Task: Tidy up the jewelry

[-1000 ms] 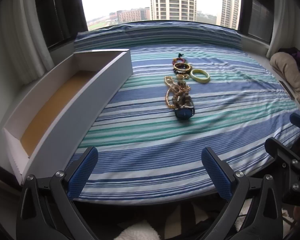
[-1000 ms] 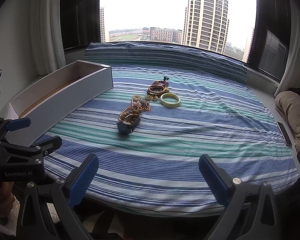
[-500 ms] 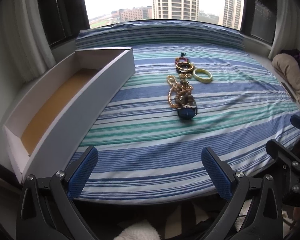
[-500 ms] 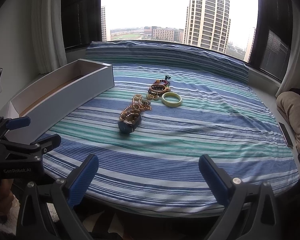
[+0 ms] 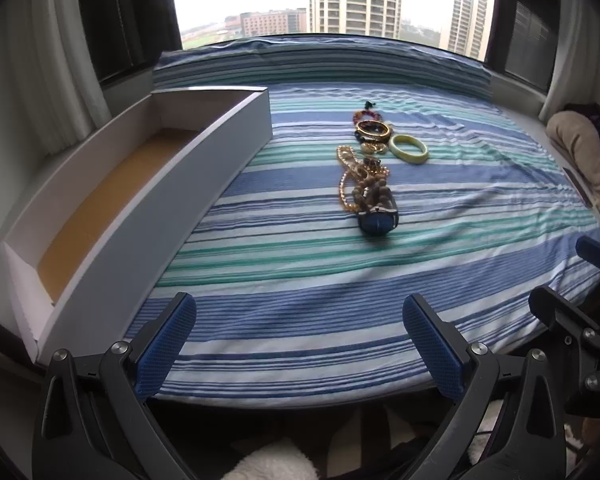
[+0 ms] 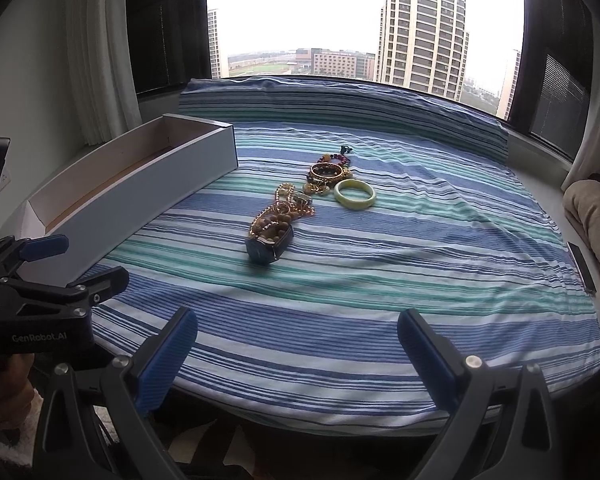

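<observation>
A row of jewelry lies mid-bed on the striped sheet: a blue watch [image 5: 378, 222] [image 6: 269, 248] nearest, then brown beads with a gold chain [image 5: 360, 182] [image 6: 280, 212], a pale green bangle [image 5: 409, 148] [image 6: 355, 194], a gold-and-dark bangle [image 5: 373, 130] [image 6: 326, 171] and a red bead bracelet [image 6: 336, 157]. A long white box [image 5: 100, 204] [image 6: 140, 188] with a brown floor lies empty at the left. My left gripper [image 5: 298, 344] and right gripper [image 6: 298, 352] are open and empty at the bed's near edge, well short of the jewelry.
The left gripper also shows in the right wrist view [image 6: 52, 280], low left. A beige cushion [image 5: 584, 156] and a dark phone [image 6: 582, 262] lie at the bed's right side. A striped bolster [image 6: 340, 108] runs along the window.
Both grippers have moved slightly forward toward the bed; the jewelry and box sit a little closer in view. Nothing was grasped or moved.
</observation>
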### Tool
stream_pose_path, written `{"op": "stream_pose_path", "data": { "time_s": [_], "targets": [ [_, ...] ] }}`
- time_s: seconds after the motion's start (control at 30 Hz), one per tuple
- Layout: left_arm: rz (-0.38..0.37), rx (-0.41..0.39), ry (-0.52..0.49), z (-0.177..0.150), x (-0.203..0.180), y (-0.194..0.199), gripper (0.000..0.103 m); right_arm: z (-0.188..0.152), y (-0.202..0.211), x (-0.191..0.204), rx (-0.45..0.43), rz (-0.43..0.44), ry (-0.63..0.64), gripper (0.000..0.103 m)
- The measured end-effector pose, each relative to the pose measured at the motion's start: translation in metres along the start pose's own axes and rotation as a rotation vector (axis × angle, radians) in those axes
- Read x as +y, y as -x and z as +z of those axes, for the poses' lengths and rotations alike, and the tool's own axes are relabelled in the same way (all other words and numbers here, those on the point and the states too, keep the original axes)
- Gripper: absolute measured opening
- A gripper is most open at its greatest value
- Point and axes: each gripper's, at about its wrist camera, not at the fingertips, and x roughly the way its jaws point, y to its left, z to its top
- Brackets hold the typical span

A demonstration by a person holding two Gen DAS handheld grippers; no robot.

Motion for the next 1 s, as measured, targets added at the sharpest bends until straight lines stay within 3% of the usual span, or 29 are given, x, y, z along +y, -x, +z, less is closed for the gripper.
{"op": "stream_pose_path", "data": {
  "time_s": [0.53,0.7,0.77,0.9,1.0],
  "targets": [
    [-0.014,0.026,-0.001,-0.001,-0.002,-0.006,0.102,-0.003,-0.006,-0.007,0.016,0.012,-0.026,0.102],
    [-0.017,0.028,0.002,-0.001,-0.001,-0.006,0.103,0.021,-0.017,-0.024,-0.01,0.08,-0.027,0.102],
    [-0.017,0.028,0.006,-0.001,-0.001,-0.005,0.103,0.039,-0.034,-0.031,-0.001,0.14,-0.006,0.102],
    [-0.01,0.024,0.011,-0.001,0.002,-0.003,0.103,0.079,-0.101,-0.045,0.116,0.263,-0.054,0.101],
    [0.003,0.018,0.024,-0.001,0.006,-0.001,0.103,0.105,-0.162,-0.054,0.234,0.373,-0.163,0.08]
  ]
}}
